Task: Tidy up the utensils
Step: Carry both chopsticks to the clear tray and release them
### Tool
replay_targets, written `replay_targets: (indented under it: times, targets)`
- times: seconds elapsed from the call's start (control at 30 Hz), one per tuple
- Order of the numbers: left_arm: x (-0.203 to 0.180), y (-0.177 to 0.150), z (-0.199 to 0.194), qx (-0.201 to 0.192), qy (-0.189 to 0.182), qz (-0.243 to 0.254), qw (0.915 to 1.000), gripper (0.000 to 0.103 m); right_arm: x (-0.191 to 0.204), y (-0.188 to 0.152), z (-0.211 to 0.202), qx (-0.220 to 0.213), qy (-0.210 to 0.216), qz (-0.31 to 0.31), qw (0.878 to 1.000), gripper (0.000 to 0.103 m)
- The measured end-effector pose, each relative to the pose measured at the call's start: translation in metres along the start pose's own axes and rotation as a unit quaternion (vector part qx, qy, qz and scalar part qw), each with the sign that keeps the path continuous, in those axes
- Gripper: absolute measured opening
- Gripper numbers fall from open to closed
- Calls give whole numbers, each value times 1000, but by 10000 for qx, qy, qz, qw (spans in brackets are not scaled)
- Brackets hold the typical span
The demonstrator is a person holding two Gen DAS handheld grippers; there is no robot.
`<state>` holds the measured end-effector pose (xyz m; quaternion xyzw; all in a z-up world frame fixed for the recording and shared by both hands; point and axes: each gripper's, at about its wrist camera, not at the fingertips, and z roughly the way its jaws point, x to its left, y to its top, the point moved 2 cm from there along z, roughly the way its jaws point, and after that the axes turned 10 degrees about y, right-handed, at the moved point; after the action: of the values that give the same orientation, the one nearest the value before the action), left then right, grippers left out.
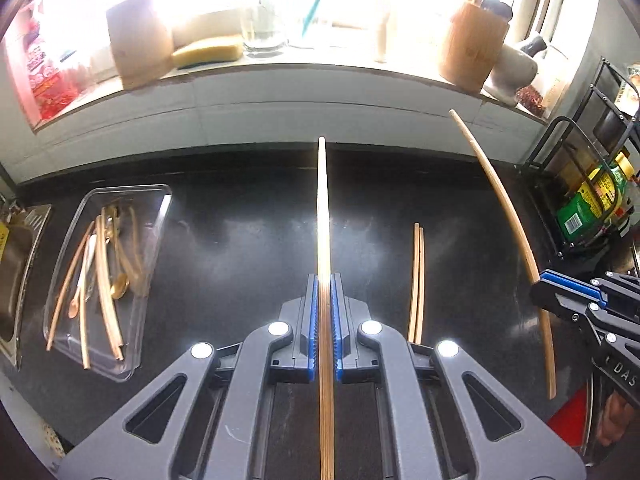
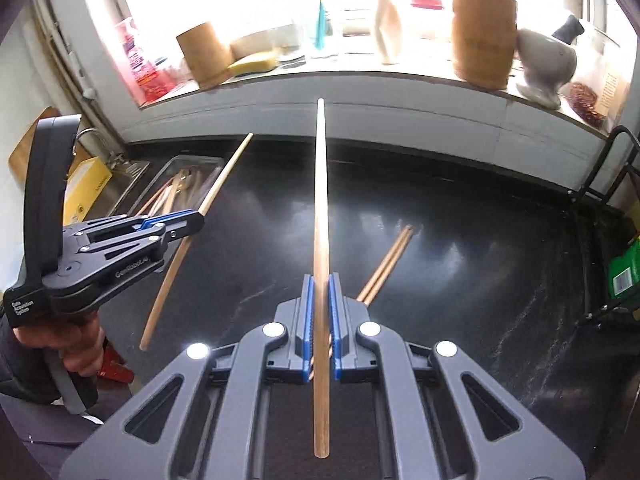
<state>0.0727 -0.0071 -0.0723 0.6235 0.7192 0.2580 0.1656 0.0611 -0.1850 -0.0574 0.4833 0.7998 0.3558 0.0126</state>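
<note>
My left gripper (image 1: 324, 280) is shut on a long wooden chopstick (image 1: 323, 208) that points forward above the black counter. It also shows in the right wrist view (image 2: 199, 216), holding that chopstick (image 2: 226, 172). My right gripper (image 2: 321, 280) is shut on another wooden chopstick (image 2: 320, 184); it shows at the right edge of the left wrist view (image 1: 538, 286) with its chopstick (image 1: 500, 196). A pair of chopsticks (image 1: 416, 280) lies on the counter between the grippers, also seen in the right wrist view (image 2: 386, 266). A clear plastic tray (image 1: 158, 200) on the left holds several wooden utensils and a gold spoon.
A window sill carries a bamboo utensil holder (image 1: 472, 46), a second wooden holder (image 1: 138, 42), a sponge (image 1: 208, 54) and a glass (image 1: 262, 34). A black wire rack (image 1: 580, 184) with bottles stands at the right. A metal sink (image 1: 16, 264) lies at the far left.
</note>
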Motion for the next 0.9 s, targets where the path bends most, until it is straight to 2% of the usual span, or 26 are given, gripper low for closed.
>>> replay_targets:
  times: [0.3,0.5,0.9]
  targets:
    - [44,-25,-21,-24,195,-241,9995,6,50,4,10,-10,177,-176,9997,8]
    - [83,-34,-28,-19,352,-406,9986,6,96,19,33,13,392,-376,9985,8]
    - [193,-41,-28,-39,787,-858,9932,6,186,57,98,169,888,-698,9935,8]
